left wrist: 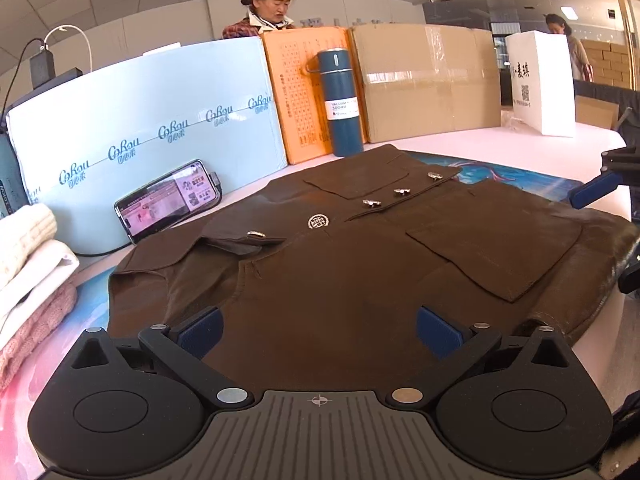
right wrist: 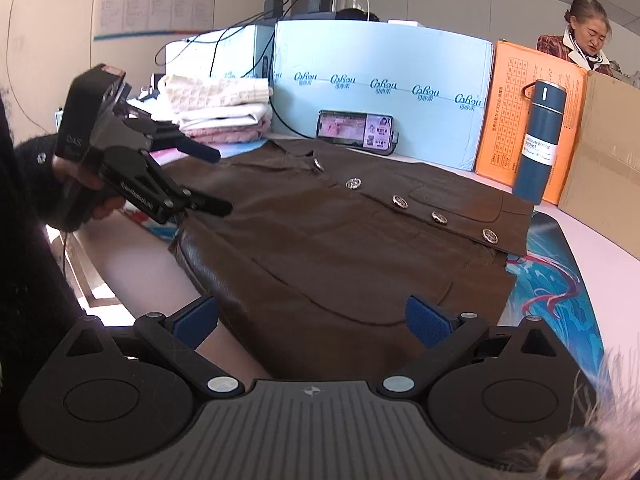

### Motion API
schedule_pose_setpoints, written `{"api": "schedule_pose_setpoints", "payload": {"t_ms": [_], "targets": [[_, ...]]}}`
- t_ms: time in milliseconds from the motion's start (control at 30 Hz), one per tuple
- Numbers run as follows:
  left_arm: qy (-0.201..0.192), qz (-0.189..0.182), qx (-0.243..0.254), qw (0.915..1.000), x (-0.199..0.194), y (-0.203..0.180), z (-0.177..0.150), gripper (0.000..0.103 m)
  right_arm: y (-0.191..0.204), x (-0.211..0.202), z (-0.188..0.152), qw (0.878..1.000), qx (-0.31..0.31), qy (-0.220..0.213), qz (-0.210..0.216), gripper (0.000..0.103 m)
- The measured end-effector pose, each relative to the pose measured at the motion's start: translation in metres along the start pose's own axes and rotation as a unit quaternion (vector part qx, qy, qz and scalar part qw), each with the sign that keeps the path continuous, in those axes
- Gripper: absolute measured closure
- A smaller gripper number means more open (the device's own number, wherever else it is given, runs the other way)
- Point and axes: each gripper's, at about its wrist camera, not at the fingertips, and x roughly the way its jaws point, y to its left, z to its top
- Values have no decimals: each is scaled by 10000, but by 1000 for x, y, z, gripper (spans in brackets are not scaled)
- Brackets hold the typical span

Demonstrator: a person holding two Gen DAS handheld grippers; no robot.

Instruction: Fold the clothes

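Nearest me, my left gripper [left wrist: 319, 330] hangs over the near part of the brown jacket [left wrist: 360, 264], jaws spread wide with nothing between the blue pads, and I cannot tell whether the pads touch the cloth. My right gripper [right wrist: 312, 322] is likewise wide open and empty, over the jacket's near edge; in the left wrist view only one of its blue fingertips [left wrist: 592, 194] shows, the rest cut off at the right border. The jacket lies flat, front up, buttons [right wrist: 400, 201] in a row, its right end overlapping a blue patterned mat [right wrist: 560, 280]. Bare white table [left wrist: 500, 148] stays open to the far right. On the left a stack of folded knitwear [left wrist: 28, 272] sits just beside the jacket, partly cut off. Farther back a phone [left wrist: 168, 200] leans on a pale blue box [left wrist: 160, 112], near a blue flask [left wrist: 338, 100] and cardboard boxes [left wrist: 424, 80] that hide most of a person [left wrist: 264, 20] behind them
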Motion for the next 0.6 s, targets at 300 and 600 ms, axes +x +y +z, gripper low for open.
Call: {"api": "schedule_pose_setpoints", "payload": {"t_ms": [300, 600], "targets": [[-453, -1498, 416, 9868, -29, -21, -3, 0, 9, 8, -21, 9956, -538, 422, -643, 2], [-260, -1138, 1629, 9797, 4, -75, 4, 0, -10, 1, -7, 9951, -92, -290, -942, 2]]}}
